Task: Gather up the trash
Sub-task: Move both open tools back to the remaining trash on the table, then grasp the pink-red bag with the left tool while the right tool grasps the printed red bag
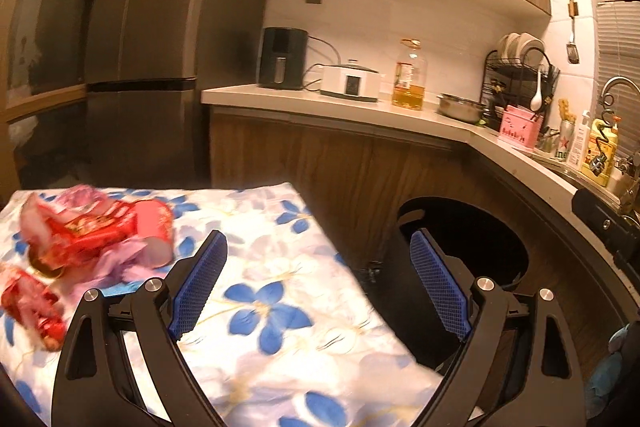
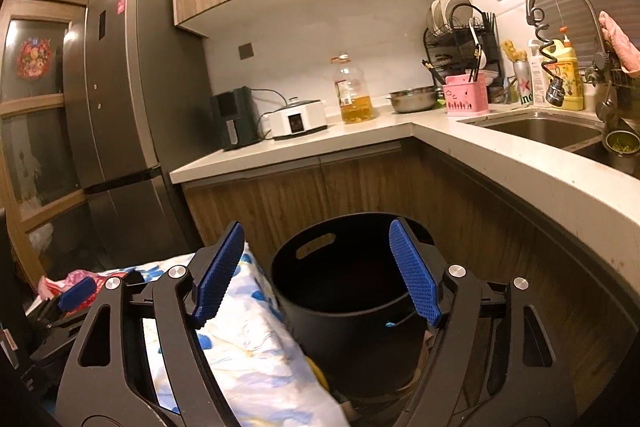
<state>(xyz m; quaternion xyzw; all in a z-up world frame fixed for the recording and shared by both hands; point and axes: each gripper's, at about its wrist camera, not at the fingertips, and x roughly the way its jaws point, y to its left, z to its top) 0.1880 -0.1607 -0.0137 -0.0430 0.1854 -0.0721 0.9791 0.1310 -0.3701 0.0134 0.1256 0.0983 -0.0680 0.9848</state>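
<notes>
Trash: crumpled red and pink wrappers [image 1: 92, 239], blurred, left of frame on floral cloth [image 1: 280, 267]. Black bin [image 2: 352, 291] lower centre. Left gripper [image 1: 318, 279], right gripper [image 2: 316, 271]: fingers spread apart, holding nothing.

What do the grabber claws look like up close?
Both look alike. The left gripper and right gripper each have two curved black plastic arms with triangle-shaped cut-outs and round silver bolts. Each fingertip wears a bright blue bumpy pad with a tiny grid pattern. No cables, sleeves or writing show.
</notes>
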